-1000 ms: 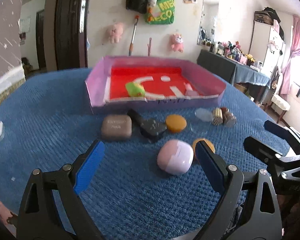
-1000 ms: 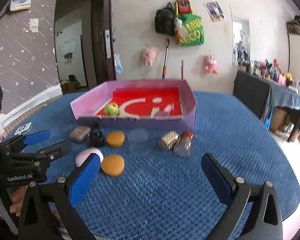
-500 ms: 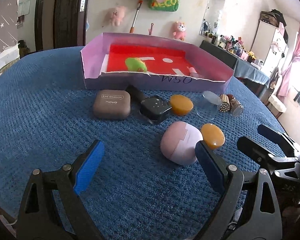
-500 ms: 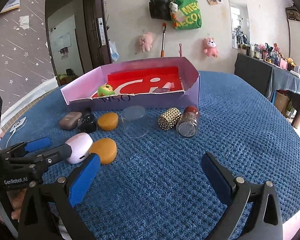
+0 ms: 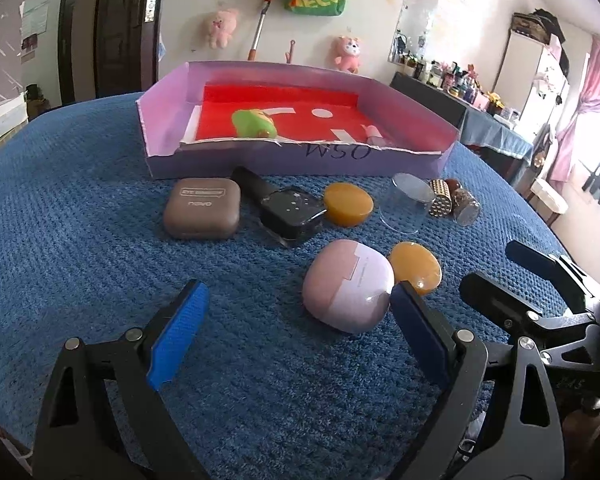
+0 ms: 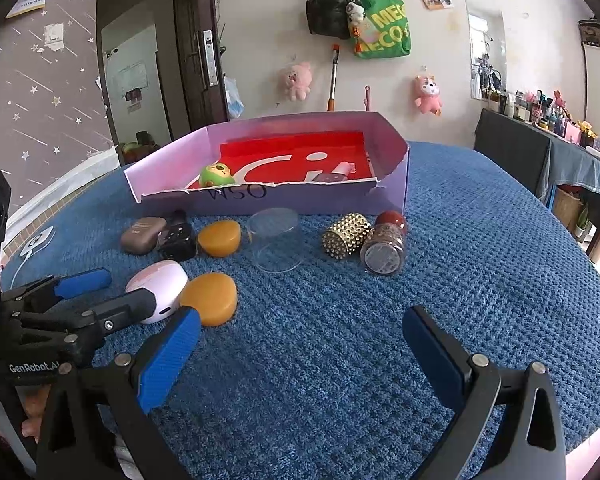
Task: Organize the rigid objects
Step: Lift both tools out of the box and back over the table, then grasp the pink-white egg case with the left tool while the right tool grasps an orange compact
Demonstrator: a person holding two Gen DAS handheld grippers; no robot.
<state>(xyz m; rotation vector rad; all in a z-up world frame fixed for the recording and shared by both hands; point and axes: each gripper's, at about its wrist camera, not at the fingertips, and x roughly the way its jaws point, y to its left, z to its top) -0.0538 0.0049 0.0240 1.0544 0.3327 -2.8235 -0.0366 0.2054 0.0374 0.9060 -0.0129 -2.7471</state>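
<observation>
A glossy, rounded pink case (image 5: 348, 286) lies on blue cloth just ahead of the wide-open, empty left gripper (image 5: 298, 330).

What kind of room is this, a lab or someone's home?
Most likely a lived-in room at home: plush toys and a green tote bag hang on the wall, and a side table crowded with cosmetics bottles stands by a pink curtain.
</observation>
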